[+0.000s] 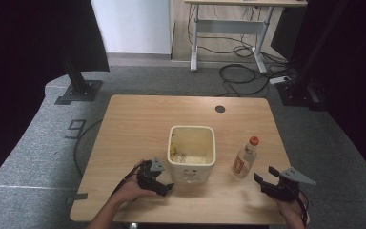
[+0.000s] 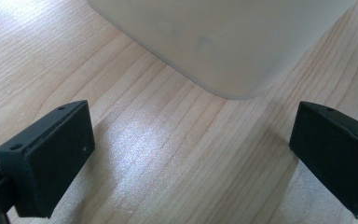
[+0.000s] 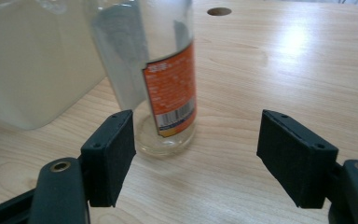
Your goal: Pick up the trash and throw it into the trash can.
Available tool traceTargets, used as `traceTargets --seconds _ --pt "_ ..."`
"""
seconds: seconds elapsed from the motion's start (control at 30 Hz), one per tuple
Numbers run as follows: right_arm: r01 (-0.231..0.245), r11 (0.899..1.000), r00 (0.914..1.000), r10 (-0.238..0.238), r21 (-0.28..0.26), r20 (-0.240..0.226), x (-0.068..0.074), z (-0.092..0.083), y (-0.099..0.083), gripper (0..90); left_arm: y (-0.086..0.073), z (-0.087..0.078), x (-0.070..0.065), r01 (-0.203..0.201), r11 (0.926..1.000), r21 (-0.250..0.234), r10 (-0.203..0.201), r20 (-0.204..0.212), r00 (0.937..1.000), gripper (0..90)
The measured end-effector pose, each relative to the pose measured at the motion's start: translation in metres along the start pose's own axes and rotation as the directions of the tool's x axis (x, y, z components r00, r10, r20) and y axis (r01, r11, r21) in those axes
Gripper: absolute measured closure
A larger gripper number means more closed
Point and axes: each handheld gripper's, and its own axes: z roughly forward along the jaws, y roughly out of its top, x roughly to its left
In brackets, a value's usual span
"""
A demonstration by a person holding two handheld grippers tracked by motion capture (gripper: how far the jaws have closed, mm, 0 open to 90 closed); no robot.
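Bin [image 1: 192,151] and bottle [image 1: 245,158] upright on table [image 1: 133,119]; both grippers low beside them.
Right gripper [image 3: 196,154] jaws apart, bottle just ahead, left of centre; left gripper [image 2: 191,149] jaws apart, bin corner just ahead, untouched.

On my surface [image 1: 138,119] a cream square-mouthed bin [image 1: 192,151] stands upright near the middle with scraps in its bottom, and just to its right, apart from it, stands an upright clear glass bottle [image 1: 245,158] with an orange cap and orange label.

Cream bin [image 1: 192,151], clear bottle [image 1: 244,159] w/ orange label, black tongs.
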Motion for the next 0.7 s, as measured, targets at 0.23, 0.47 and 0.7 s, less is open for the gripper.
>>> traceTargets --seconds 0.23,0.47,0.7 --pt "-0.007 1.0 0.9996 0.007 0.01 0.028 -0.0063 0.0012 -0.0029 27.7 -0.0001 0.0 -0.0002 0.002 1.0 -0.001 -0.002 -0.001 1.0 0.0" --pt "-0.013 1.0 0.9995 0.013 0.016 0.03 -0.0066 0.004 -0.0032 28.0 -0.0001 0.0 -0.0002 0.002 1.0 0.0 -0.002 -0.001 1.0 0.0" --pt "0.003 1.0 0.9996 -0.003 0.022 0.027 -0.002 0.007 -0.0011 28.8 -0.0001 0.0 -0.0002 0.002 1.0 -0.001 -0.002 -0.001 1.0 0.0"
